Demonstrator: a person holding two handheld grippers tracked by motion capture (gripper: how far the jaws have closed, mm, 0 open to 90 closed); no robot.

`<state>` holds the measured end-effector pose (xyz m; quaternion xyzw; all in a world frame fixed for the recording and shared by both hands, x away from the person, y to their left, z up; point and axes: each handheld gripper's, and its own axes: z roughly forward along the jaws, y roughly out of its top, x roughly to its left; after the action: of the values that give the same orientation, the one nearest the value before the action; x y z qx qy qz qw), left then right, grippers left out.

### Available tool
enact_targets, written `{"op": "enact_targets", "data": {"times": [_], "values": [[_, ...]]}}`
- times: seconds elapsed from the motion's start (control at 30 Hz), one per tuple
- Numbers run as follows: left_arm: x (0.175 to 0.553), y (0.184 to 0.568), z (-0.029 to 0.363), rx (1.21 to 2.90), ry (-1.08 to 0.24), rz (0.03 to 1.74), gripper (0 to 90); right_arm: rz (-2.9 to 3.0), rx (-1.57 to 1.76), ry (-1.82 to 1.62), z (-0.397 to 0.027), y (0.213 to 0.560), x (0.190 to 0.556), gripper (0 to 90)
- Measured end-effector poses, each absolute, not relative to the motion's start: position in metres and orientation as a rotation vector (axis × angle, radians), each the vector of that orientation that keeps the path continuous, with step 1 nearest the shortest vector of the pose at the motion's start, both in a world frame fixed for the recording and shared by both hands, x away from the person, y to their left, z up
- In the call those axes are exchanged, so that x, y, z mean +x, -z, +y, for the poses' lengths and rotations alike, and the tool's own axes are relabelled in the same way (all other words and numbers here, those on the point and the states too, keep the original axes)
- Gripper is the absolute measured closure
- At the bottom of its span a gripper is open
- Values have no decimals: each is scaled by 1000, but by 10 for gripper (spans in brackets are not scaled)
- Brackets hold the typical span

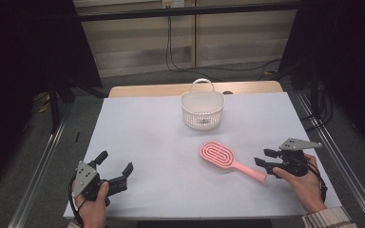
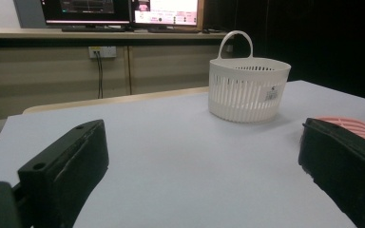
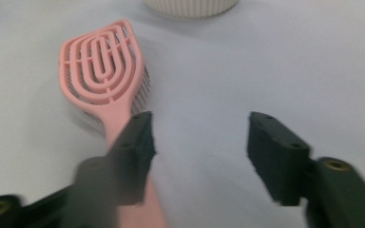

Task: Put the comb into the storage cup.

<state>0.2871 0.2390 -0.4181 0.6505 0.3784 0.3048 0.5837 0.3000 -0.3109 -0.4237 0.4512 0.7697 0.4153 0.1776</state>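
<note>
Pink vented hairbrush [image 1: 217,155], bristles dwn

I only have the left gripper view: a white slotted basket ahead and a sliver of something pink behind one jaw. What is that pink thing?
Observer: A pink plastic hairbrush with a looped, vented head, lying flat on the white table sheet.
Operator: Which way does its handle point?
Observer: Toward the right claw, away from the white slotted plastic basket.
Operator: Is that claw gripping it?
Observer: No. In the right gripper view its jaws stand open, and the handle runs past one jaw, not pinched.
</note>
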Motion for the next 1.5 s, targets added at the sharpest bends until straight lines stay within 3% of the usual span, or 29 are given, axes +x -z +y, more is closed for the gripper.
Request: {"op": "enact_targets", "data": {"times": [0.2, 0.27, 0.4, 1.5], "values": [[288, 419, 238, 1519, -705, 884, 28, 2138, 1241, -1241, -310, 420, 301, 174], [288, 419, 238, 1526, -704, 881, 28, 2130, 1212, -1278, -310, 419, 302, 155], [288, 419, 238, 1524, -706, 878, 28, 2070, 1196, -1262, -307, 420, 301, 29], [288, 419, 238, 1528, -711, 867, 28, 2300, 1081, -1327, -265, 400, 316, 40]]}}
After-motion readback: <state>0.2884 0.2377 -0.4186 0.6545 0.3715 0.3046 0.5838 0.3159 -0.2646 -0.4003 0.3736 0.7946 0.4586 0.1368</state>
